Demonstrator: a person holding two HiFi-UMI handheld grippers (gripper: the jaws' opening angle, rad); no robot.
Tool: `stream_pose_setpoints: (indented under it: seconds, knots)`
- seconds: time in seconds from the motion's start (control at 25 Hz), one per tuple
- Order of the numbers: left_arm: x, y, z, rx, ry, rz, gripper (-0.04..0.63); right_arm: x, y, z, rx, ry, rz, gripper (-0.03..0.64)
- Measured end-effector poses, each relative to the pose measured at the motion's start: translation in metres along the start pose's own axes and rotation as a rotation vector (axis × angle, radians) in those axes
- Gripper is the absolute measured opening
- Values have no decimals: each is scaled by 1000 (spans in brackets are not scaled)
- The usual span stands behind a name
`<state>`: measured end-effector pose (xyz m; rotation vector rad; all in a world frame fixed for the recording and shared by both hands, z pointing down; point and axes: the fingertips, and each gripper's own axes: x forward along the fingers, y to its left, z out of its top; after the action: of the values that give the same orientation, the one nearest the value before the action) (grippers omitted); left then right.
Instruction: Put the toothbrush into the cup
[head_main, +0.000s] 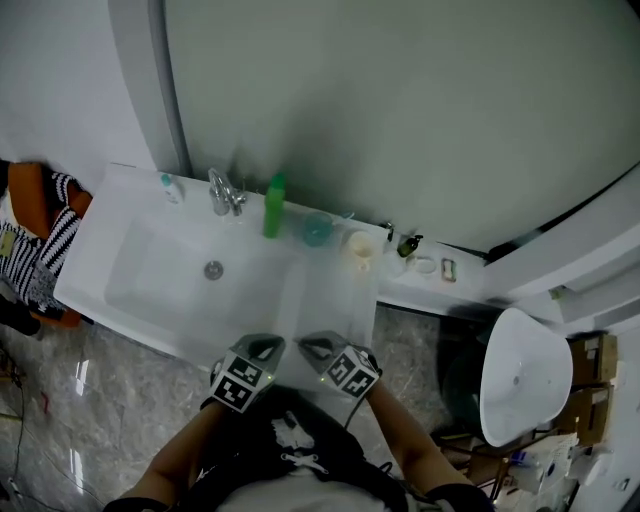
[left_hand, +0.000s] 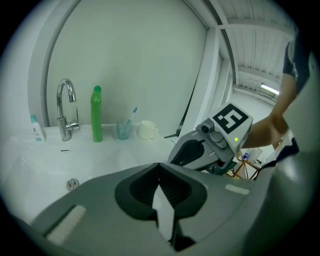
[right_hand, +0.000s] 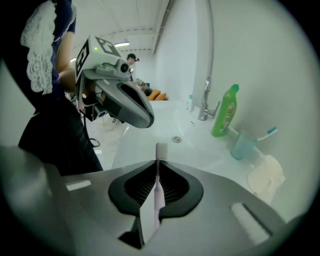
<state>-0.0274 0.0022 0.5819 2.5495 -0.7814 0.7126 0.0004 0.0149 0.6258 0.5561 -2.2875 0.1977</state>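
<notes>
Snugly, right gripper clenched on slim pale toothbrush, left gripper closed empty, translucent teal cup beyond

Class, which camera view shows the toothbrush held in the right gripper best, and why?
The right gripper view: the toothbrush is clamped between the jaws of the right gripper, its head poking past them. The head view shows that gripper only from above, the left gripper view only its body; the toothbrush cannot be made out in either.

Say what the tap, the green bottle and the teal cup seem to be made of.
Tap: polished metal, likely chromed; bright mirror-like glints.
Green bottle: probably plastic; even, glossy colour.
Teal cup: translucent plastic or glass; pale see-through wall.
</notes>
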Motion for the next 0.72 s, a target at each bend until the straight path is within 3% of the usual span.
stream_pose_setpoints:
  seconds: [0.28,0.52,0.72]
  knots:
    - [0,-9,13,28,-27,-17,0,-26,-15,23,322,-237,-137,25]
    - [5,-15,21,53,-39,-42,0,-55,-25,33,534,-469,-228,25]
    - [10,-20,20,60,-31,-57,0,-73,-25,27,622,-593,-277,25]
